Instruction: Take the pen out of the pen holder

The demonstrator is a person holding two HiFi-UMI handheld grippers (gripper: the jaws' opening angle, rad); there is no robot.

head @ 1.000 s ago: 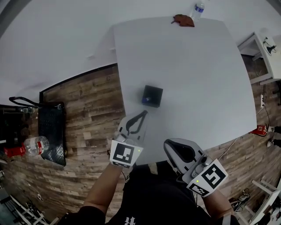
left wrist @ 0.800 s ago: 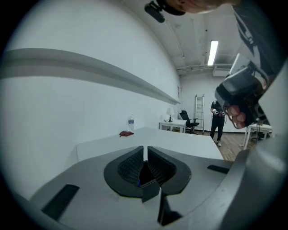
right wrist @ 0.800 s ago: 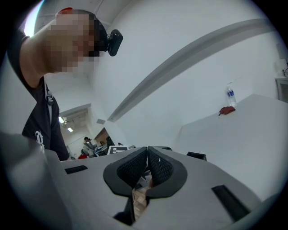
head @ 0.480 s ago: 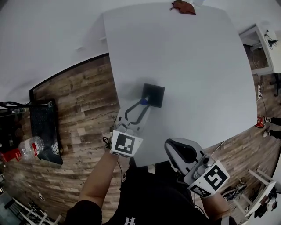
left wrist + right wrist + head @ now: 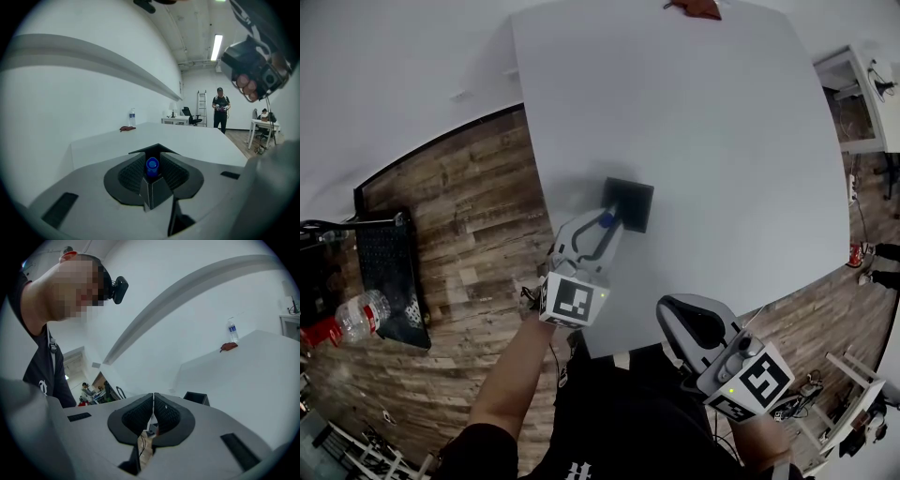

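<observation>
The black square pen holder (image 5: 630, 202) stands near the left edge of the white table (image 5: 722, 141). A blue-capped pen (image 5: 605, 221) sticks up at its near corner. My left gripper (image 5: 600, 225) is open, one jaw on each side of the pen. In the left gripper view the pen's blue cap (image 5: 151, 164) shows between the dark pads, above the pen holder's near corner (image 5: 152, 193), and the left gripper (image 5: 151, 176) is not closed on it. My right gripper (image 5: 667, 307) is shut and empty, held low off the table's near edge; its jaws (image 5: 153, 403) meet.
A water bottle (image 5: 131, 116) and a reddish-brown object (image 5: 694, 7) lie at the table's far edge. A person (image 5: 220, 108) stands in the room beyond. On the wooden floor at left are a black crate (image 5: 389, 272) and a plastic bottle (image 5: 358, 314).
My left gripper has moved forward from the table's near edge to the pen holder and opened, so its jaws now flank the pen. The right gripper has stayed put.
</observation>
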